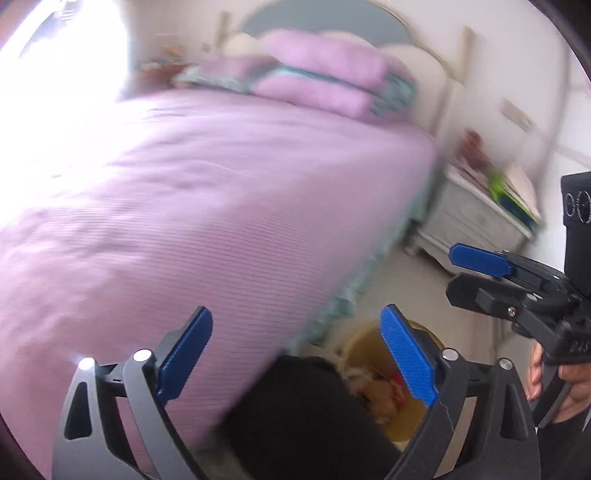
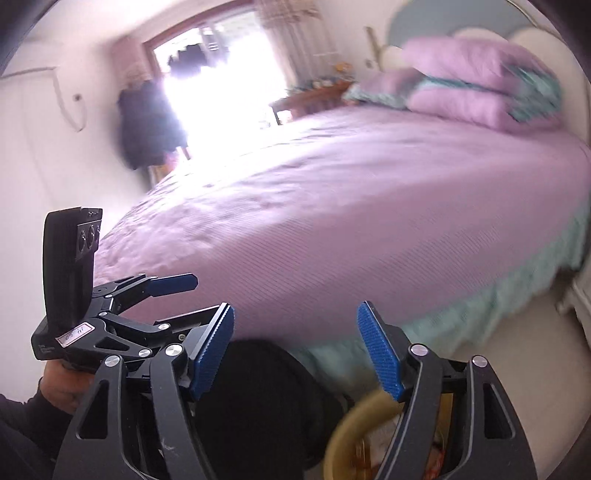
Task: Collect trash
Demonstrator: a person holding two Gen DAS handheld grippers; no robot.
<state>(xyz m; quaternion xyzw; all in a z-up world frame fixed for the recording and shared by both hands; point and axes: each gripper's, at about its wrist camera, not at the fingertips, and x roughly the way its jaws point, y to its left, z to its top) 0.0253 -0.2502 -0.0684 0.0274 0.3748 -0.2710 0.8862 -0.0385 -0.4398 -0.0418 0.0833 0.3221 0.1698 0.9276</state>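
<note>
Both views motion-blurred. Left gripper (image 1: pixel 297 354) with jaws released, spread wide, nothing between the blue pads (image 1: pixel 408 360). Right gripper (image 2: pixel 295 354) also released, jaws apart and empty. Each gripper shows in the other's view: the right one at the right edge of the left wrist view, held by a hand (image 1: pixel 554 380); the left one at the lower left of the right wrist view, held by a hand (image 2: pixel 64 387) in a dark sleeve.

Yellow bin (image 1: pixel 369 343) sits on the floor (image 1: pixel 406 280) just beside the bed (image 1: pixel 221 177), low in both views, below and between the two grippers. Trash (image 1: pixel 380 391) lies inside it: crumpled bits, whitish, tan and red; too blurred to name the pieces. A dark rounded shape (image 1: pixel 295 406) covers the bin's left side; cannot tell what it is.

Bed has a purple cover, purple pillows (image 1: pixel 325 66) stacked at the headboard (image 1: pixel 325 22), and a teal skirt along the side. White nightstand (image 1: pixel 469 218) stands near the bed's head, with blurred things on top. Bright window (image 2: pixel 221 74) beyond the bed in the right wrist view, and dark clothing (image 2: pixel 147 122) hangs beside it.
</note>
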